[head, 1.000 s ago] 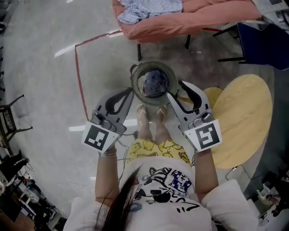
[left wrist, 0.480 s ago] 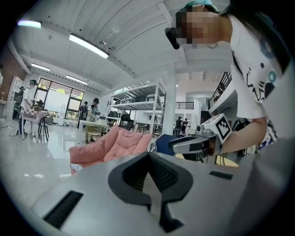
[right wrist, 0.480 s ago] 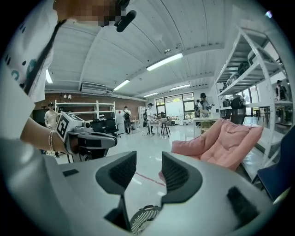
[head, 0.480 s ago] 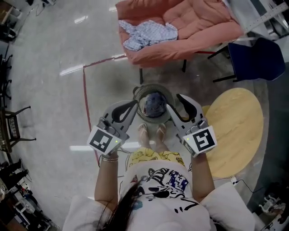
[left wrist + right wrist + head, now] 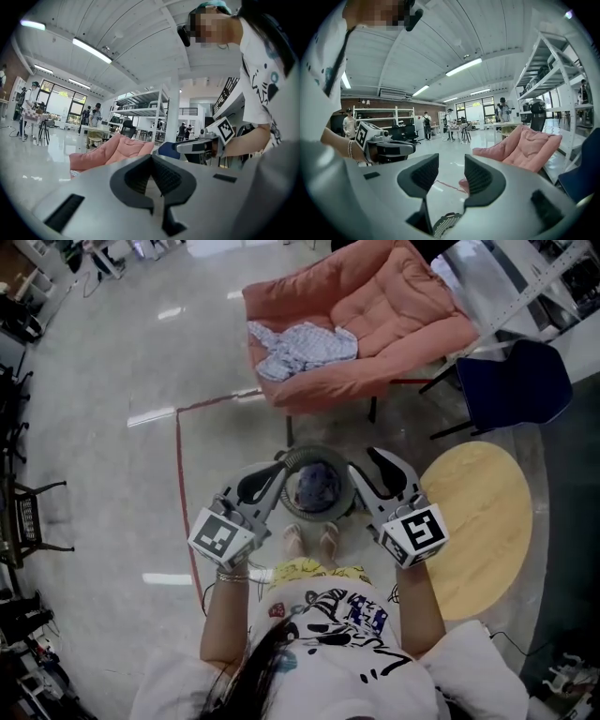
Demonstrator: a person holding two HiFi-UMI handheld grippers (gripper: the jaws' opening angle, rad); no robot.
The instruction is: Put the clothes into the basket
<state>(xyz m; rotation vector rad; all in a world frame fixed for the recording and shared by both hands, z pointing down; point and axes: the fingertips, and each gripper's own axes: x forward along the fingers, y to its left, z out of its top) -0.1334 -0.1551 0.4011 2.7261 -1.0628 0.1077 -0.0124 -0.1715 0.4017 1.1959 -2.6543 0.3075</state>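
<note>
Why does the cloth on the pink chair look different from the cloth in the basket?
The chair cloth is pale blue and white; the basket cloth is darker blue. The chair cloth lies spread over the seat of the pink chair; the basket cloth sits bunched up inside the round basket. Both are crumpled fabric.

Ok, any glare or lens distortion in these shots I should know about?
Head view: white glare streaks on the glossy grey floor, edges bowed. Left gripper view: strong fisheye, dark corners, the white ceiling strip light blown out, the left gripper slightly soft up close. Right gripper view: same fisheye, far windows washed out.
</note>
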